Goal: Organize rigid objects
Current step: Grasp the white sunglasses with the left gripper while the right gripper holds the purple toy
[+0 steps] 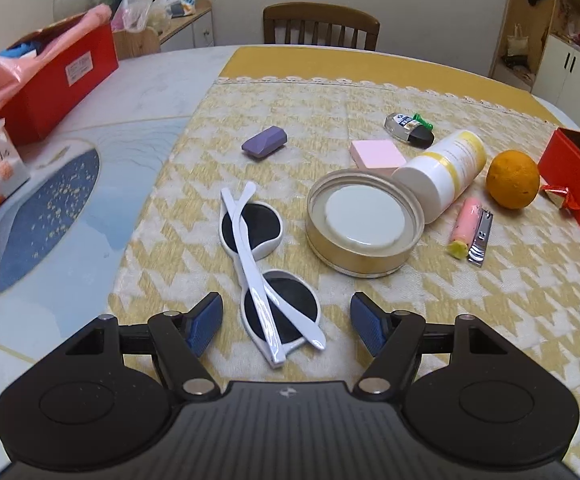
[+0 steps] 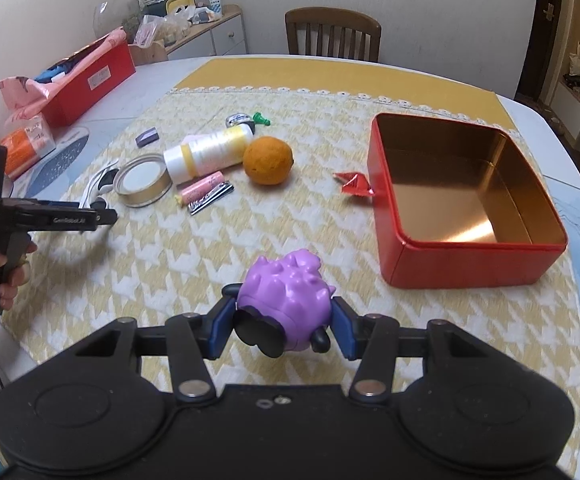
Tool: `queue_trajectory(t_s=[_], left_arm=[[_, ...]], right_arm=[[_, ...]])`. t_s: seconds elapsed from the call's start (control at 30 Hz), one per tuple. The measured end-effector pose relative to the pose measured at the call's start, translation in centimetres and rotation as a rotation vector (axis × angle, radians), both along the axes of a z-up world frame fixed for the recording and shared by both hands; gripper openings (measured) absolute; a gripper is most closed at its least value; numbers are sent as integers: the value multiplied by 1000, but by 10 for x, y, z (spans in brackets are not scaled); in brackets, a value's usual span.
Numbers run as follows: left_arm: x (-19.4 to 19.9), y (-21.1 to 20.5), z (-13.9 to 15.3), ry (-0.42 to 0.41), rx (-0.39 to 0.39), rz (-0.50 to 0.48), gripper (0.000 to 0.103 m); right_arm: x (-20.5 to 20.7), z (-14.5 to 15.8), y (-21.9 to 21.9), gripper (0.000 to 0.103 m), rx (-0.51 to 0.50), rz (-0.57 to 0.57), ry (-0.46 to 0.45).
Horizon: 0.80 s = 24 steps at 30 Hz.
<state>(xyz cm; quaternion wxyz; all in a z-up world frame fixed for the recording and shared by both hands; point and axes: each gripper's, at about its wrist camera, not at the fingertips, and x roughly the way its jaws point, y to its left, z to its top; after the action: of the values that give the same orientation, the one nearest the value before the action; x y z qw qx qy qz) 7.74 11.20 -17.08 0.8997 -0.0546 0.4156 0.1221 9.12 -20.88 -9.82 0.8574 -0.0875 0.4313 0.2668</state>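
My left gripper (image 1: pixel 286 318) is open, its blue pads on either side of white sunglasses (image 1: pixel 265 264) that lie folded on the yellow cloth. It also shows in the right wrist view (image 2: pixel 107 216) at far left. My right gripper (image 2: pixel 283 326) is shut on a purple spiky toy (image 2: pixel 285 300) and holds it above the cloth, left of and nearer than the open red tin (image 2: pixel 466 200), which is empty. The tin's corner shows in the left wrist view (image 1: pixel 570 172).
On the cloth lie a round gold tin (image 1: pixel 364 224), a white-yellow bottle (image 1: pixel 440 170), an orange (image 1: pixel 512 179), a pink tube (image 1: pixel 466 228) with nail clippers (image 1: pixel 482 236), a pink block (image 1: pixel 378 155), a purple block (image 1: pixel 265 142), a red wrapper (image 2: pixel 354 184). A red box (image 1: pixel 57 80) stands far left.
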Motion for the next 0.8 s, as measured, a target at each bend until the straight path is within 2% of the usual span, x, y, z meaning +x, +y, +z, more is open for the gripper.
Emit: queue_trajectory(t_s=[0.1, 0.2, 0.27, 0.33, 0.43, 0.53, 0.8], left_arm=[[0, 2, -1, -14, -8, 7, 70], [-2, 0, -2, -21, 10, 7, 64], [-2, 0, -1, -23, 26, 10, 51], [-2, -1, 0, -20, 45, -6, 42], [0, -8, 1, -7, 100, -37, 42], [-1, -7, 4, -1, 105, -43, 42], [-13, 25, 25, -26, -10, 32, 41]], right_arm=[[-3, -1, 2, 50, 0, -6, 3], [-6, -1, 4, 50, 0, -7, 4], [-8, 0, 5, 50, -2, -6, 0], [-9, 0, 7, 50, -2, -6, -3], [-9, 1, 8, 50, -1, -11, -5], [-10, 3, 9, 50, 3, -14, -11], [0, 13, 5, 50, 33, -29, -48]])
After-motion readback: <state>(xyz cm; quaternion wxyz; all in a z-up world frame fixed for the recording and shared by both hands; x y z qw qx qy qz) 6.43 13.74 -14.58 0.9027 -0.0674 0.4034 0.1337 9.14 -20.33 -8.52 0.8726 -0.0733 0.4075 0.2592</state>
